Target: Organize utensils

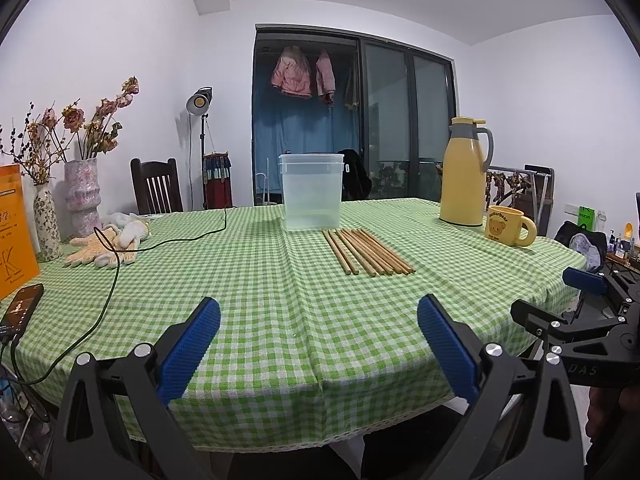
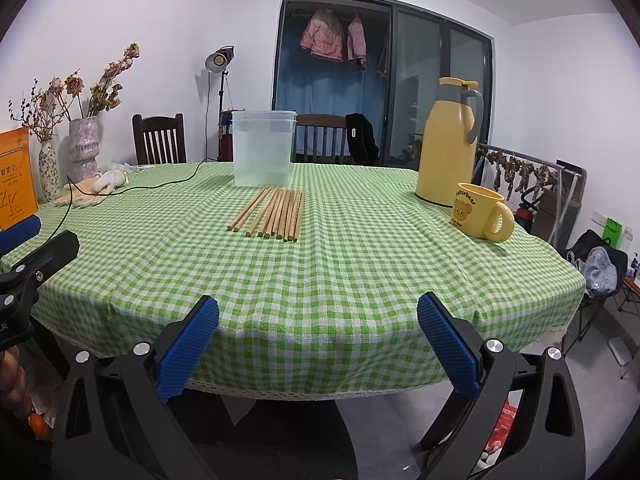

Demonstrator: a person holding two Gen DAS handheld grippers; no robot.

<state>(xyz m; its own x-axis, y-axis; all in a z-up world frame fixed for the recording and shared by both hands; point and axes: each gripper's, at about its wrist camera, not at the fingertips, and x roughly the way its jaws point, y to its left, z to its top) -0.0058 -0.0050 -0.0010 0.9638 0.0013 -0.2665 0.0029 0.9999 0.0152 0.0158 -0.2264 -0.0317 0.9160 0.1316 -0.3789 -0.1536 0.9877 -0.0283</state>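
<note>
Several wooden chopsticks [image 1: 368, 251] [image 2: 270, 213] lie side by side on the green checked tablecloth [image 1: 260, 280] [image 2: 360, 248]. Just behind them stands a clear plastic container [image 1: 311, 191] [image 2: 263, 148], upright, with nothing visible inside. My left gripper [image 1: 319, 312] hangs open above the table's near edge, well short of the chopsticks. My right gripper [image 2: 318, 312] is open too, at the front edge of the table. In the left wrist view the right gripper [image 1: 576, 300] shows at the right edge. The left gripper [image 2: 28, 240] appears at the left edge of the right wrist view.
A yellow thermos [image 1: 466, 172] [image 2: 450, 142] and a yellow bear mug [image 1: 508, 226] [image 2: 482, 212] stand at the right. Work gloves [image 1: 106, 244], a black cable [image 1: 160, 242], two vases of dried flowers [image 1: 82, 196], an orange book [image 1: 14, 232] and a phone [image 1: 22, 304] occupy the left.
</note>
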